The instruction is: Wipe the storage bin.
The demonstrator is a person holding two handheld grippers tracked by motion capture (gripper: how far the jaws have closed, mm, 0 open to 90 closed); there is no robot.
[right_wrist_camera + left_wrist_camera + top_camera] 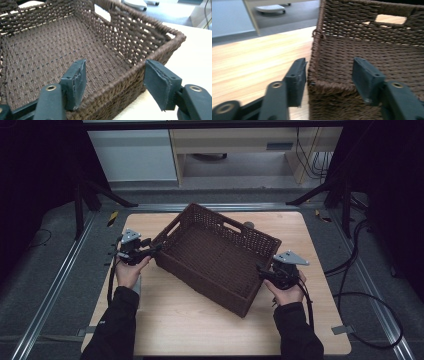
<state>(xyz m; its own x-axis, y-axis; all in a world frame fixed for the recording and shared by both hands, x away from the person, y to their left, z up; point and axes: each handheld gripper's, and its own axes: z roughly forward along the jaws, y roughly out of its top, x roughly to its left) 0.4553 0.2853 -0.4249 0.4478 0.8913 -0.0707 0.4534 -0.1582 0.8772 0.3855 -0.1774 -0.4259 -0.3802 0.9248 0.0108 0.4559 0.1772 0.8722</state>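
Two tools straddle the basket (215,257), which sits askew mid-table (175,330): the left tool (145,251) at its left wall, the right tool (265,272) at its right wall, both with jaws apart. The grasp seems under way; next, both should close on the rims before lifting.

The high view looks forward and down over the whole tabletop (200,330). Both gripper views sit close along their jaws, facing opposite rims of the same basket (215,257).

A lab recording space: wooden table (200,330) between metal floor rails (55,285), black stands (85,195) and trailing cables (365,295).
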